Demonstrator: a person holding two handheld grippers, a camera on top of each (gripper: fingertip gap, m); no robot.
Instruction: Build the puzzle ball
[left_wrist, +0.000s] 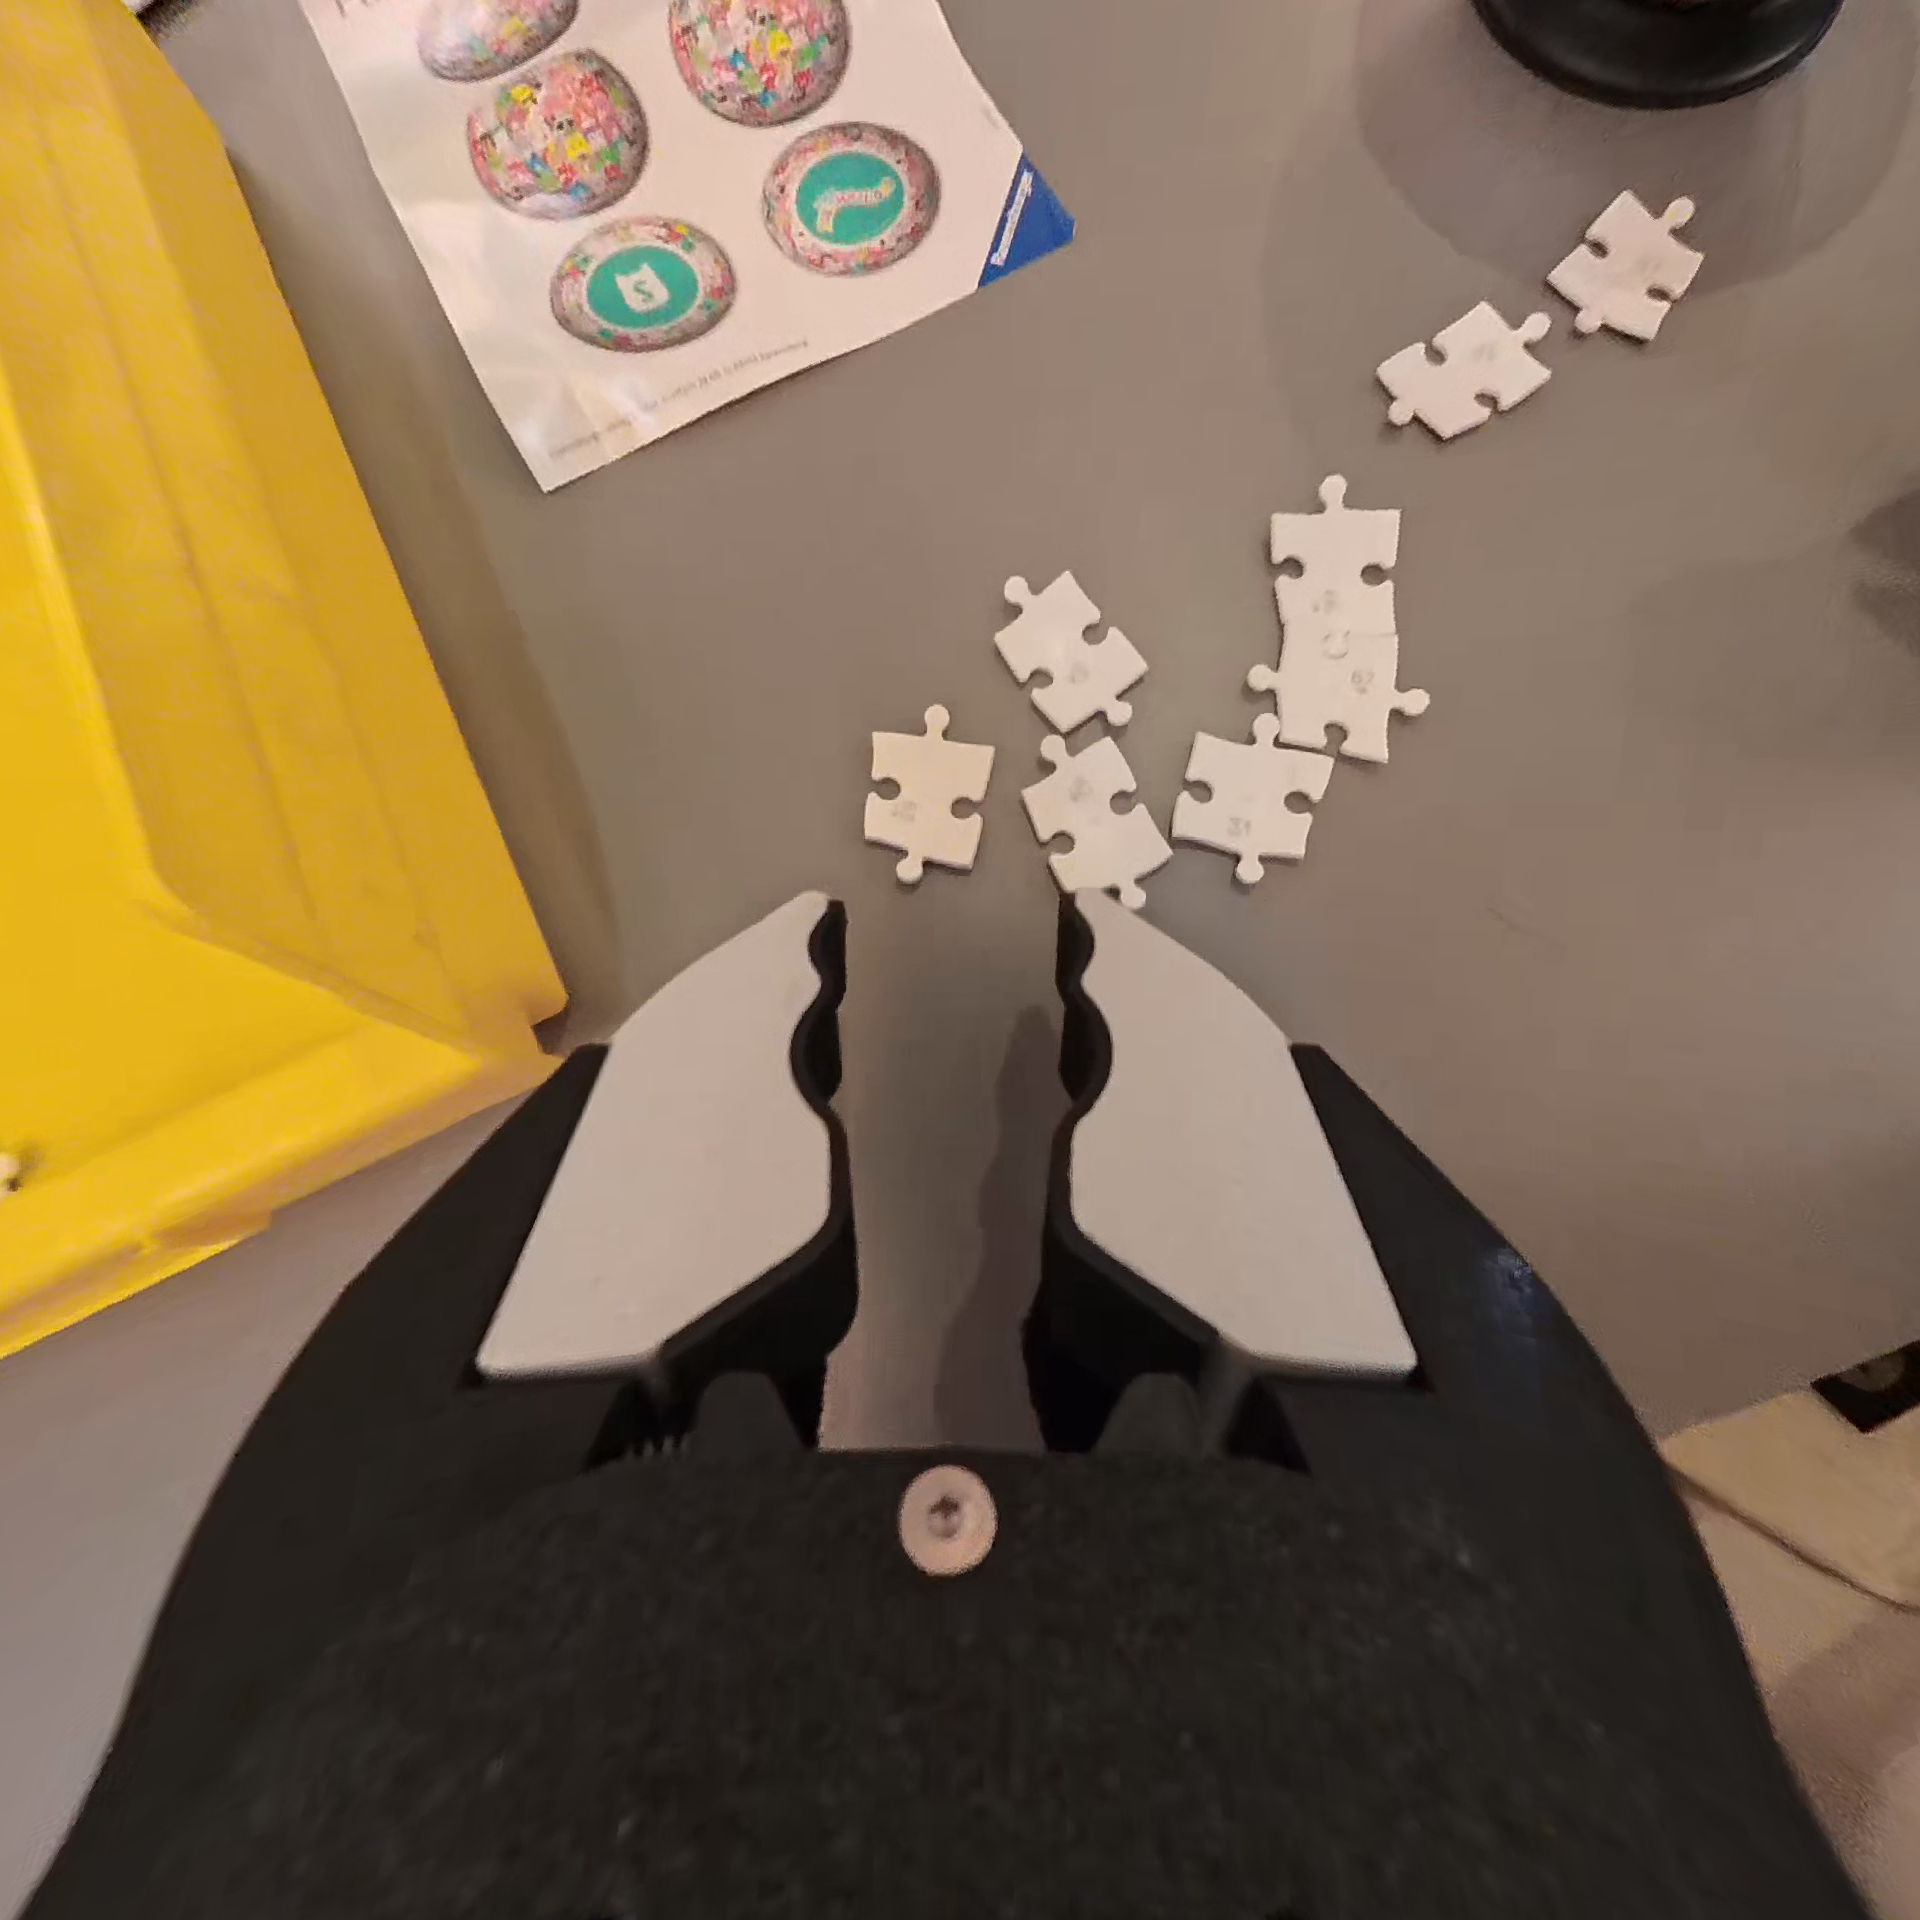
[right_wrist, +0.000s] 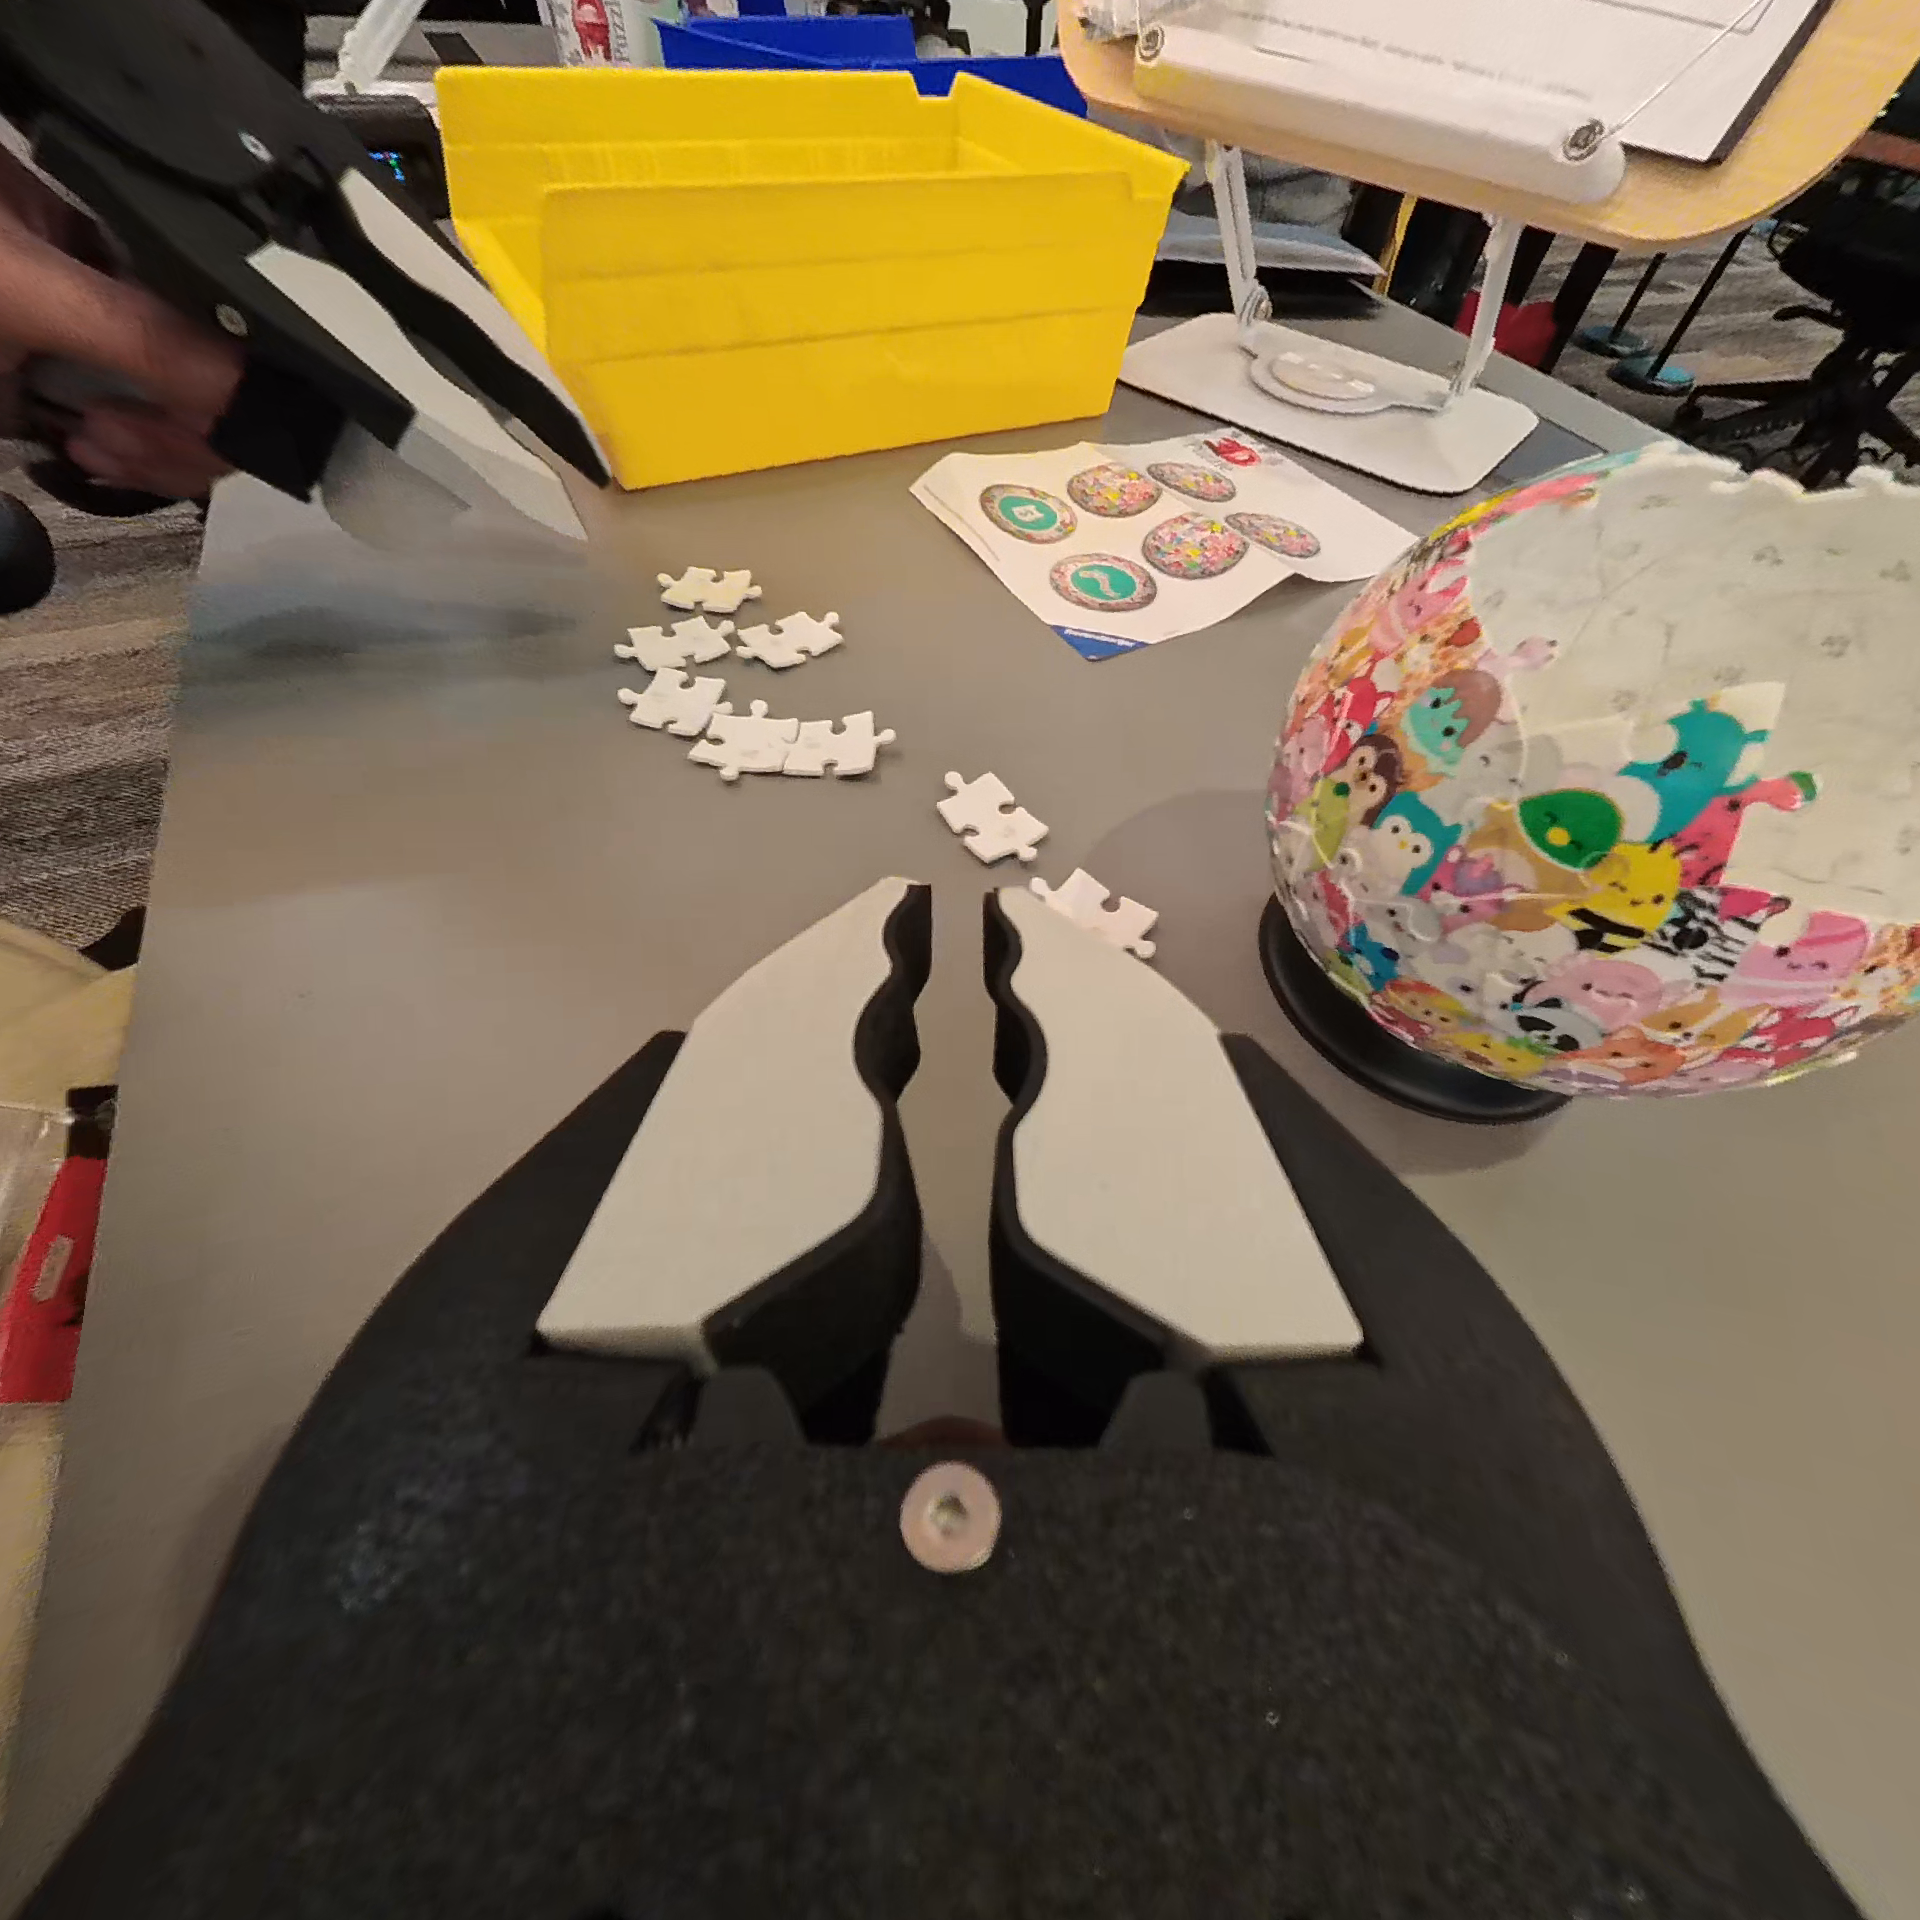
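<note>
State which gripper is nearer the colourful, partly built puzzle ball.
Right. The right gripper sits just beside the ball; the left gripper hovers beyond the loose pieces.

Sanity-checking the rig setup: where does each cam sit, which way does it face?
Left wrist: on the left gripper, facing steeply down at white puzzle pieces on the grey table; own open fingers show.
Right wrist: on the right gripper, low, facing across the table toward the yellow bin; own fingers, left gripper and hand show.
Shared: pieces, instruction sheet, bin.

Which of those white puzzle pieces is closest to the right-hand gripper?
The piece just beyond the right gripper's right fingertip, partly hidden by it; all other loose pieces lie farther up the table.
</note>
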